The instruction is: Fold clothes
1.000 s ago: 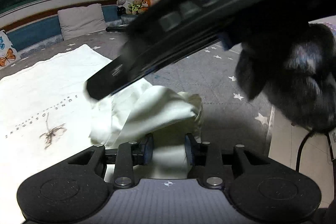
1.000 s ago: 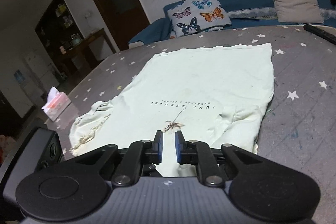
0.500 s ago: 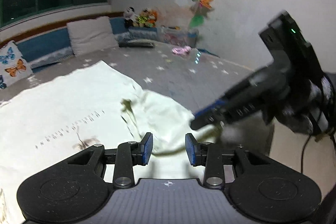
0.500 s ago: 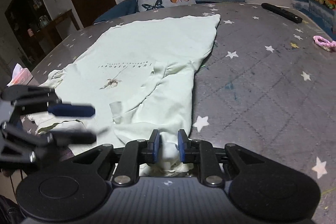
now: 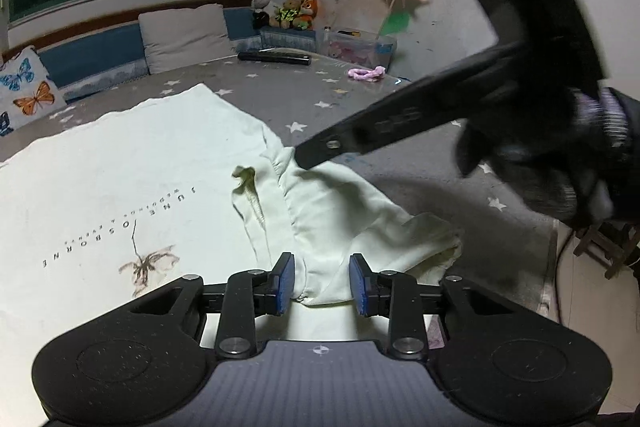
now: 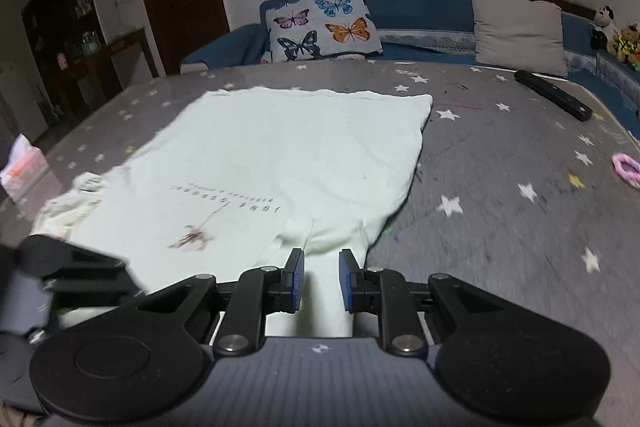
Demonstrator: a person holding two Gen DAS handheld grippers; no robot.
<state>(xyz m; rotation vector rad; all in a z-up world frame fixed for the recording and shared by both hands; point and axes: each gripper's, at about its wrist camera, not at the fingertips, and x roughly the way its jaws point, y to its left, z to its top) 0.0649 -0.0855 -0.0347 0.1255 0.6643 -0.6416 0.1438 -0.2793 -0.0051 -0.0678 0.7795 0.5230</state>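
A pale green T-shirt with a line of print and a small brown motif lies spread on a grey star-patterned mat. Its near sleeve is rumpled and bunched. My left gripper is open, and the sleeve's hem lies loose between its blue pads. The tip of my right gripper touches the sleeve's shoulder seam. In the right wrist view the shirt stretches away, and my right gripper is open with a strip of cloth lying between its pads. The left gripper is a dark blur at the lower left.
A black remote and a pink hair tie lie on the mat to the right. A tissue box sits at the far left. Butterfly cushion, grey pillow and plush toys line the back. The mat's edge borders bare floor.
Both grippers have swung back down onto the near sleeve. The right one now touches the shoulder seam. The sleeve lies more spread out than a second ago.
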